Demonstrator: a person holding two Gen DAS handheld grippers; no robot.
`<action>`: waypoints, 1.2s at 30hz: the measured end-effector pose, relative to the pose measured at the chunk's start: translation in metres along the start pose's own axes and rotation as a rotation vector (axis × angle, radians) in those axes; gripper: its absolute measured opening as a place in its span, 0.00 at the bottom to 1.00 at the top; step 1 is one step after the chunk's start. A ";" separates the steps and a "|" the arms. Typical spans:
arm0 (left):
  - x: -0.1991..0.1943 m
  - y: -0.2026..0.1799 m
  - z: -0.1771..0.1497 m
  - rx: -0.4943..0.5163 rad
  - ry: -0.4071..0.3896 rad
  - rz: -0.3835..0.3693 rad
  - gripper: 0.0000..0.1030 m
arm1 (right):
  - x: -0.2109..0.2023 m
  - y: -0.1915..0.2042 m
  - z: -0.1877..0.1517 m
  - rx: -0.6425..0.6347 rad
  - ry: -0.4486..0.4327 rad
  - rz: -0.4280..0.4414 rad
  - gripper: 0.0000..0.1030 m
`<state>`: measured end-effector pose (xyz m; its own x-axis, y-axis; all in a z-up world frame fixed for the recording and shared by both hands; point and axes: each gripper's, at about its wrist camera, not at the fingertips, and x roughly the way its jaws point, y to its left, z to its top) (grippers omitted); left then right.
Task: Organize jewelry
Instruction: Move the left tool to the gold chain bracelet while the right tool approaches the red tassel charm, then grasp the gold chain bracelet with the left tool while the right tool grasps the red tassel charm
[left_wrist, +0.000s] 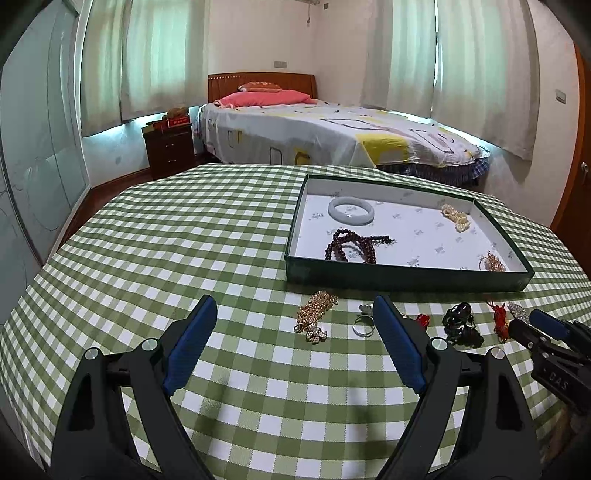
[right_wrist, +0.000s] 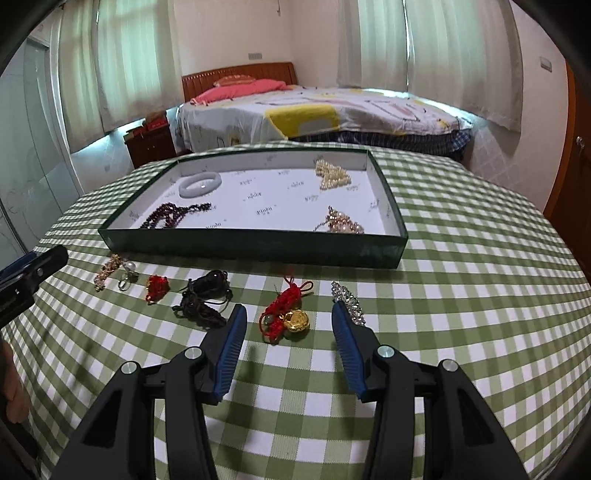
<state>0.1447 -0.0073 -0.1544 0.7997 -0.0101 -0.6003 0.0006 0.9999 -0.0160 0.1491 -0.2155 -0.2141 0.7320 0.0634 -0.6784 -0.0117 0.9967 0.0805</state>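
Note:
A dark green tray (left_wrist: 402, 275) (right_wrist: 255, 245) lies on the checked table and holds a white bangle (left_wrist: 351, 209), dark red beads (left_wrist: 351, 247), pearl strands (right_wrist: 332, 174) and a pinkish bead piece (right_wrist: 343, 223). A row of loose jewelry lies in front of it: a gold chain (left_wrist: 316, 314), a silver ring (left_wrist: 362, 326), a small red knot (right_wrist: 157, 288), a black cord piece (right_wrist: 205, 297), a red cord with a gold charm (right_wrist: 290, 314) and a crystal clip (right_wrist: 349, 301). My left gripper (left_wrist: 295, 314) is open near the gold chain. My right gripper (right_wrist: 288, 314) is open around the red cord charm.
The table wears a green and white checked cloth (left_wrist: 166, 240). A bed (left_wrist: 332, 133) stands behind it, with a dark nightstand (left_wrist: 170, 147) to its left. The right gripper shows at the right edge of the left wrist view (left_wrist: 546, 328).

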 end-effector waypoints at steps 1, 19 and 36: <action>0.001 0.000 -0.001 0.000 0.002 0.001 0.82 | 0.003 0.000 0.001 -0.001 0.012 -0.002 0.46; 0.016 0.002 -0.004 -0.013 0.055 -0.006 0.82 | 0.022 0.000 0.002 -0.035 0.084 -0.005 0.26; 0.063 0.002 0.011 0.014 0.202 -0.015 0.66 | 0.018 -0.012 0.000 0.010 0.073 0.043 0.24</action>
<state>0.2017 -0.0055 -0.1829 0.6632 -0.0261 -0.7480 0.0210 0.9996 -0.0163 0.1625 -0.2260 -0.2267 0.6790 0.1103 -0.7258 -0.0352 0.9924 0.1178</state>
